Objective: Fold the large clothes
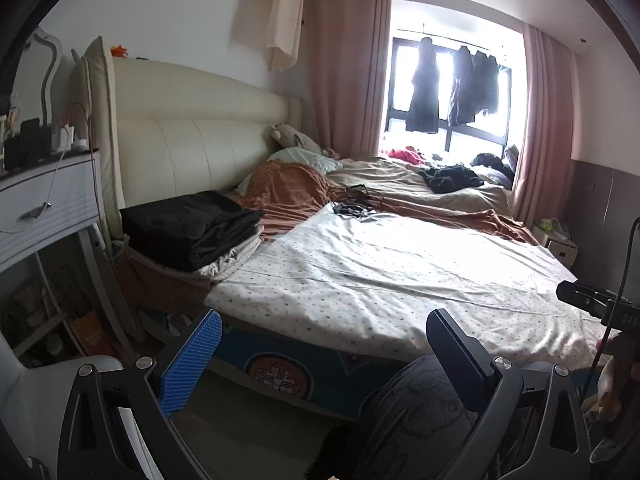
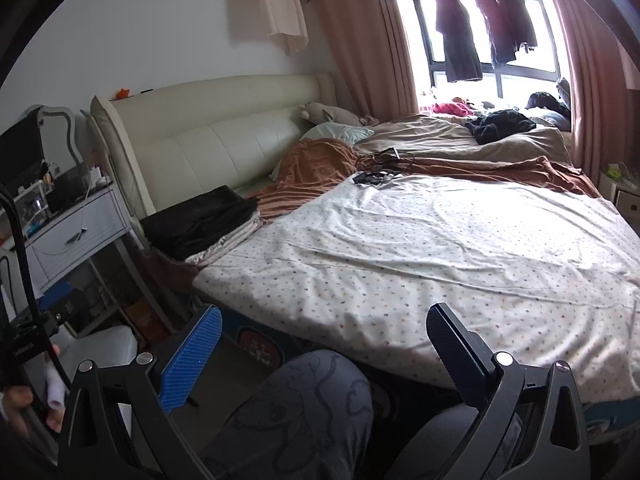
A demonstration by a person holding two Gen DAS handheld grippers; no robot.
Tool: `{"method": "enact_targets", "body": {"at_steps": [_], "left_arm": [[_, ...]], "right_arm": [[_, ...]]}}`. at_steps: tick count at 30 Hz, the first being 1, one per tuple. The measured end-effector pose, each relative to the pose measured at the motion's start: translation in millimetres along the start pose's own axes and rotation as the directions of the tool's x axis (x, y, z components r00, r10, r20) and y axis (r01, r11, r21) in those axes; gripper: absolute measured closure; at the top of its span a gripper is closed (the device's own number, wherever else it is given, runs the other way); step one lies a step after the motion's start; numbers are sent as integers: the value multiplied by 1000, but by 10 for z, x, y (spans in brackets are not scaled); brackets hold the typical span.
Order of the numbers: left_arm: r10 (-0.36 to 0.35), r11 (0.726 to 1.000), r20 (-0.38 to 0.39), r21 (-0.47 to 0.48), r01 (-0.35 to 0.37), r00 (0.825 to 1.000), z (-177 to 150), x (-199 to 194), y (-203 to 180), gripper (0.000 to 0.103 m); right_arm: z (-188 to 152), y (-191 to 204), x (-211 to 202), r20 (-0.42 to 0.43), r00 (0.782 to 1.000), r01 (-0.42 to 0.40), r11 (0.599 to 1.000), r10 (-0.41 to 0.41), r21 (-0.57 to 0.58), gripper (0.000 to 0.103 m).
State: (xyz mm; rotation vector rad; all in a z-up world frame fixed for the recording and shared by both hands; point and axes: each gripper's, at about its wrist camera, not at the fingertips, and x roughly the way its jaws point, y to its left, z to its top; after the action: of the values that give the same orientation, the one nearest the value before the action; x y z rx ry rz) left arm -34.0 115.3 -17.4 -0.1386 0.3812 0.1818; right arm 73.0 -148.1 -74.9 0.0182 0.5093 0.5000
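Note:
A stack of folded clothes, black on top of pale ones (image 1: 192, 232) (image 2: 200, 220), lies at the left head end of the bed. A loose black garment (image 1: 452, 178) (image 2: 502, 124) lies crumpled at the far side near the window. The white dotted sheet (image 1: 400, 272) (image 2: 440, 248) covers the near part of the bed. My left gripper (image 1: 324, 344) is open and empty, held off the bed's near edge. My right gripper (image 2: 324, 340) is open and empty too, above my knee (image 2: 304, 408). The right gripper's body shows at the right edge of the left wrist view (image 1: 600, 304).
A white nightstand (image 1: 44, 204) (image 2: 76, 236) with clutter stands left of the cream headboard (image 1: 192, 140). An orange-brown blanket (image 1: 288, 192) and cables (image 2: 380, 168) lie mid-bed. Dark clothes (image 1: 424, 92) hang at the window between pink curtains.

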Motion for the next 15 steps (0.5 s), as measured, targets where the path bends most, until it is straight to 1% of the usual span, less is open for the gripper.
{"method": "enact_targets", "body": {"at_steps": [4,7,11,15], "left_arm": [[-4,999,1,32,4,1000,-55,-4,-123,1],[-18,999,-2,28,18,1000,-79,-24,-143,1],[-9,999,11,36,8,1000,-82,-81,-150,1],[-3,1000,21,22,3,1000,-73,-122,-124,0]], "right_arm": [[-105,-7,-117,12,1000,9,1000,-9,2,1],[-137,18,-130,8,1000,12,1000,-12,-2,1],[-157,26,-157,11,1000,9,1000,-10,8,1],[-150,24,-174,14,1000,10,1000,-10,9,1]]}}
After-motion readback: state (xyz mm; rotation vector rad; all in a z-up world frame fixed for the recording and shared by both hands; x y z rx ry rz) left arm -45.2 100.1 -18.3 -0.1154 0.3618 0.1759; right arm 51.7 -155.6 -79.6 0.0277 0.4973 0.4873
